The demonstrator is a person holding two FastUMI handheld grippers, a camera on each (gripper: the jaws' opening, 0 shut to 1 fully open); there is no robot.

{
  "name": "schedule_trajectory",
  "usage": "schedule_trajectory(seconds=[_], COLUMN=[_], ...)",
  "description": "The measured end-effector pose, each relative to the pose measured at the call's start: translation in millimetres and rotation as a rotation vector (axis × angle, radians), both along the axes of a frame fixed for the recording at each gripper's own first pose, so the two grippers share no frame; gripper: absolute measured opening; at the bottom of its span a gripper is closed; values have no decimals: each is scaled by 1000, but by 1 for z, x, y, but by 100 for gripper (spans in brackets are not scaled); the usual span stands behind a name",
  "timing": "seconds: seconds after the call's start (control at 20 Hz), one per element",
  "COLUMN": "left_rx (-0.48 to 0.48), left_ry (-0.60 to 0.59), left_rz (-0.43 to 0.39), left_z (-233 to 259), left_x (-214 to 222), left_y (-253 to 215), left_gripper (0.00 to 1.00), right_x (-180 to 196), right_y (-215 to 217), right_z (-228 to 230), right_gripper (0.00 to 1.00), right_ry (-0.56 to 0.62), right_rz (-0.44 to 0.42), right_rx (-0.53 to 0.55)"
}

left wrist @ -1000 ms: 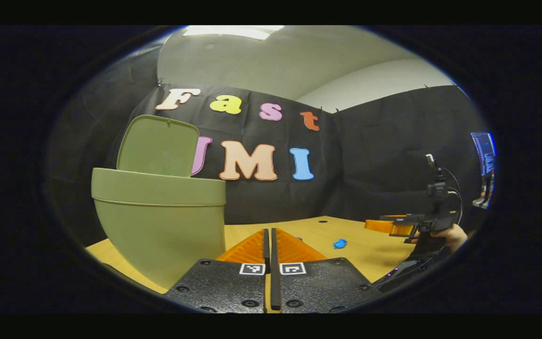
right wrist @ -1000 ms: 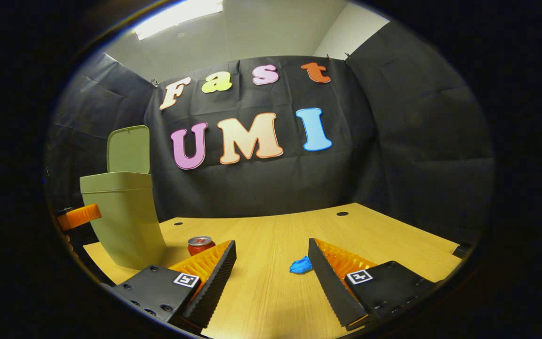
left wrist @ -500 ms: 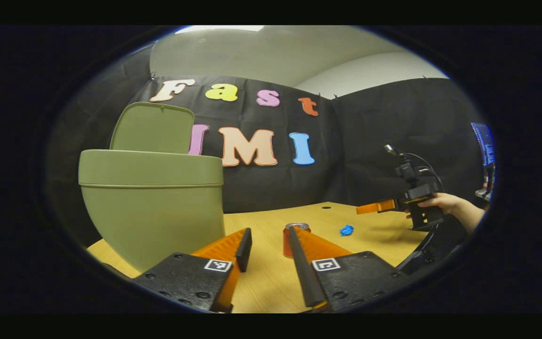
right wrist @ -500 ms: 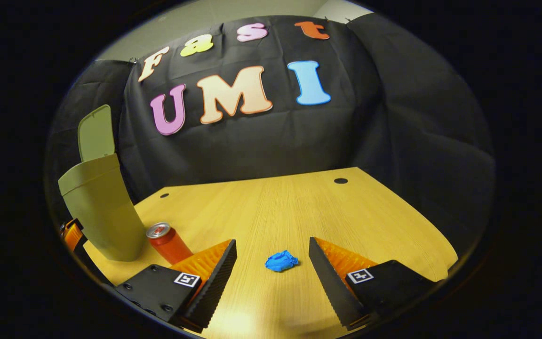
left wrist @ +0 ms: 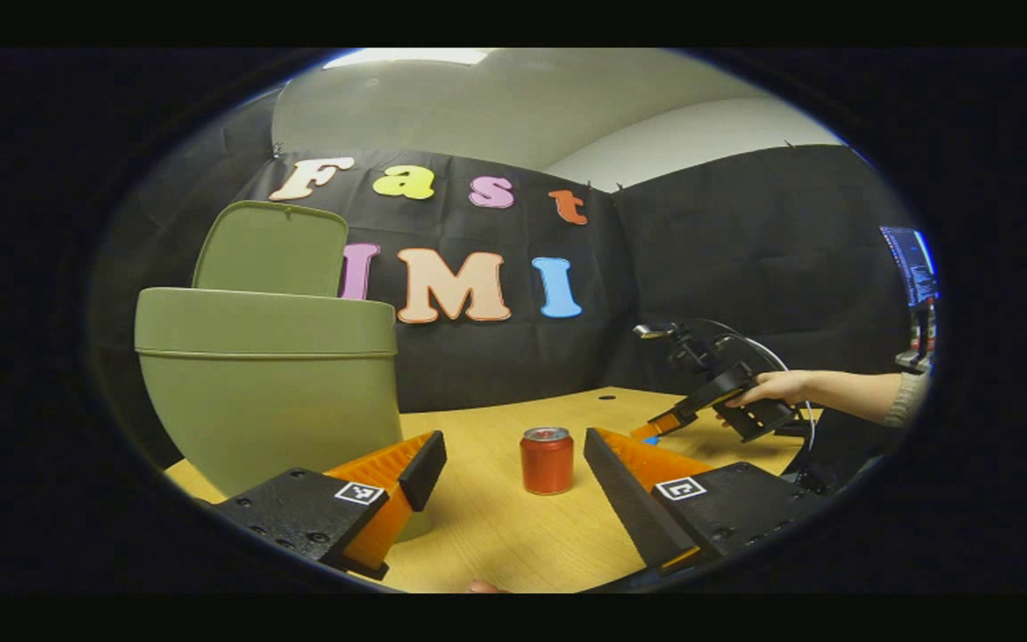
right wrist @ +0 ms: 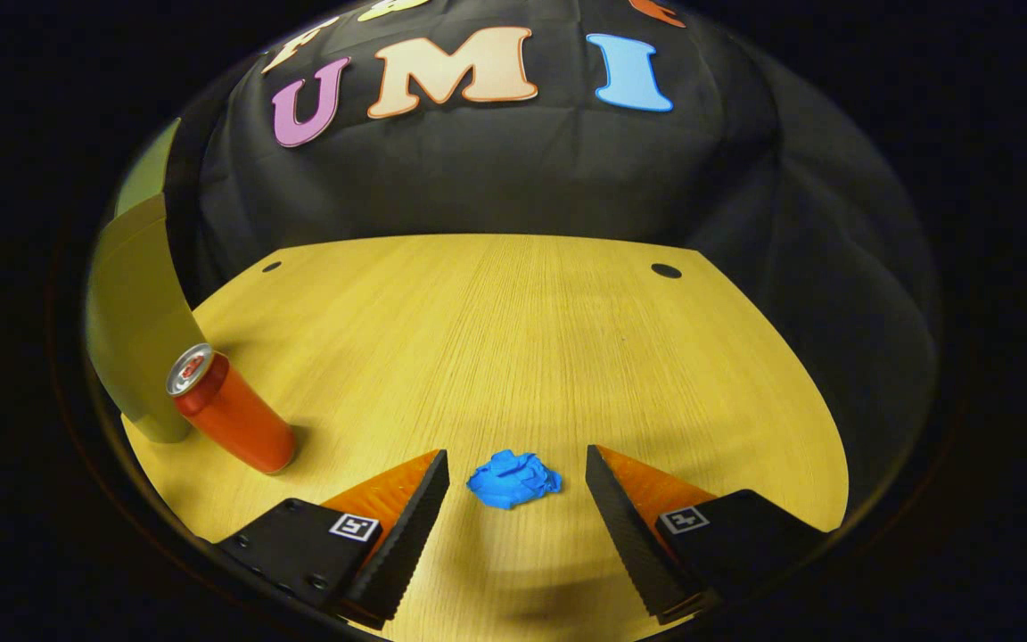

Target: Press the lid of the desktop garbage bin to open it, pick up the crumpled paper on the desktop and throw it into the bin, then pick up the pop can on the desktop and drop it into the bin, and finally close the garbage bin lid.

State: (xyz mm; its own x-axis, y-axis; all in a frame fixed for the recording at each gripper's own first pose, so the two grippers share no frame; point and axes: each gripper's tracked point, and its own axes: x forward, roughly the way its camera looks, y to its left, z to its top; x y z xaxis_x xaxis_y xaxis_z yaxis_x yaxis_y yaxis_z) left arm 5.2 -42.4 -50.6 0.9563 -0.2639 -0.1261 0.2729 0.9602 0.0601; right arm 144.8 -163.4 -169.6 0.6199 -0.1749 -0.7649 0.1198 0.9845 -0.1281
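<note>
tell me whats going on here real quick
A person holds a gripper in each hand at a wooden desk. The green bin stands with its lid up. The right gripper, jaws open, is lowered over the blue crumpled paper, which lies between its fingers, not yet gripped. The left gripper is open too, facing the upright red pop can.

Bare desktop [right wrist: 513, 330] lies open around the crumpled paper [right wrist: 513, 479]; pop can [right wrist: 233, 410] stands well left.
</note>
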Motion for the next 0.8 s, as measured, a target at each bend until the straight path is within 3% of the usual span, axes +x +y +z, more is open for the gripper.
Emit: schedule_trajectory(seconds=[0.15,0.25,0.3,0.35,0.4,0.55,0.65,0.8], left_rx=[-9,-16,-20,-22,-22,-32,-44,-44], left_ry=[19,31,34,33,32,34,43,53], left_rz=[1,-4,-9,-13,-15,-18,-26,-26], left_z=[-5,-8,-7,-6,-5,-4,-4,-5], left_x=[-1,-1,-2,-2,-3,-4,-6,-7], left_y=[-1,-2,-3,-4,-5,-7,-10,-10], left_gripper=[94,94,94,94,99,94,94,94], right_x=[1,0,-1,0,-1,-4,-6,-8], right_y=[-3,-3,-4,-3,-2,1,5,18], right_z=[-9,-8,-11,-12,-13,-17,-14,1], right_gripper=[94,98,92,73,65,37,30,30], right_ry=[34,41,44,46,48,65,63,24], right_rz=[-11,-19,-20,-20,-20,-20,-24,-14], right_rx=[-10,-12,-6,-3,-2,-10,1,35])
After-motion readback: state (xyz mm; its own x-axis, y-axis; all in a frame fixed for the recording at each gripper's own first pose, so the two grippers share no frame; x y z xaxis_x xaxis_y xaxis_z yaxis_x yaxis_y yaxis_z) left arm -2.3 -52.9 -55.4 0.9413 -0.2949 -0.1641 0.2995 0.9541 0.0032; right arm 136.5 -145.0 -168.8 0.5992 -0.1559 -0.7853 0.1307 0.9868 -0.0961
